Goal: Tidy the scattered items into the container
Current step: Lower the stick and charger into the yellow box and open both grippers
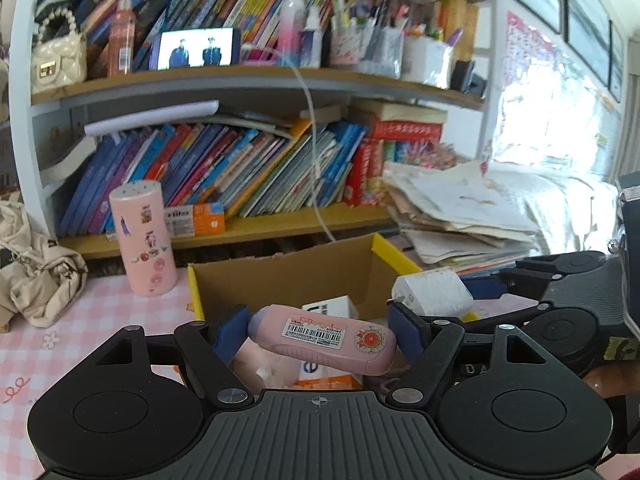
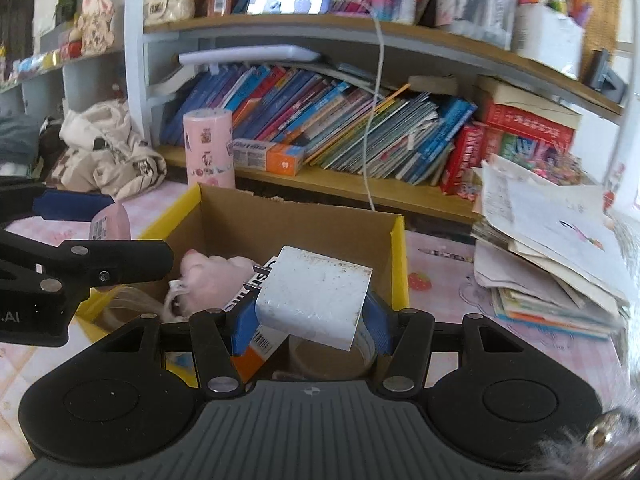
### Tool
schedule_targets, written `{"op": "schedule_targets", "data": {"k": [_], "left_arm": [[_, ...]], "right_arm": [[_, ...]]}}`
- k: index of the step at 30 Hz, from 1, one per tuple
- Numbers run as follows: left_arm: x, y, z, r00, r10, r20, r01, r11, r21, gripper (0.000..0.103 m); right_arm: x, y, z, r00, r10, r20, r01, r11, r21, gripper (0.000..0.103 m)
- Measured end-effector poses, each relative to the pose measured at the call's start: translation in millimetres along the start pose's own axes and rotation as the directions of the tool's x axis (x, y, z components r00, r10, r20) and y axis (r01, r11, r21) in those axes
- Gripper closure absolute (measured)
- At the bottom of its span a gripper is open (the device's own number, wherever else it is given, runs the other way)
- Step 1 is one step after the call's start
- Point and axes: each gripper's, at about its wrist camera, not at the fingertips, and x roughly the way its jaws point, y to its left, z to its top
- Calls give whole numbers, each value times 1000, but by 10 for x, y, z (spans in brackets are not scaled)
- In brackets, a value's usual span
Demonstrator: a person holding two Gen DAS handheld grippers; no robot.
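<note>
My left gripper (image 1: 318, 334) is shut on a pink capsule-shaped case (image 1: 324, 338) with a barcode label, held crosswise over the open cardboard box (image 1: 288, 276) with yellow edges. My right gripper (image 2: 312, 320) is shut on a white block-shaped charger (image 2: 314, 294), also above the cardboard box (image 2: 280, 224). Inside the box lie a pink soft item (image 2: 212, 276), a white and orange carton (image 2: 256, 348) and a roll of tape (image 2: 332, 356). The right gripper with the charger (image 1: 430, 290) shows at the right of the left wrist view. The pink case (image 2: 110, 222) shows at the left of the right wrist view.
A pink sticker-covered cylinder (image 1: 142, 236) stands behind the box's left corner. A pile of papers (image 2: 560, 248) lies to the right on the pink checked tablecloth (image 1: 48, 344). A crumpled beige cloth (image 1: 36, 276) lies left. Bookshelves (image 1: 240, 160) rise behind, with a white cable (image 2: 374, 120) hanging down.
</note>
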Motion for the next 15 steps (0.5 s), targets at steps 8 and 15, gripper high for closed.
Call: {"op": "schedule_targets", "data": {"k": [8, 15], "left_arm": [[410, 64, -38, 995, 35, -92, -36, 999, -12, 26], [656, 93, -52, 988, 60, -145, -62, 998, -9, 26]], "right_arm": [[516, -24, 30, 996, 47, -74, -56, 991, -122, 49], [776, -51, 4, 989, 62, -131, -86, 979, -185, 49]]}}
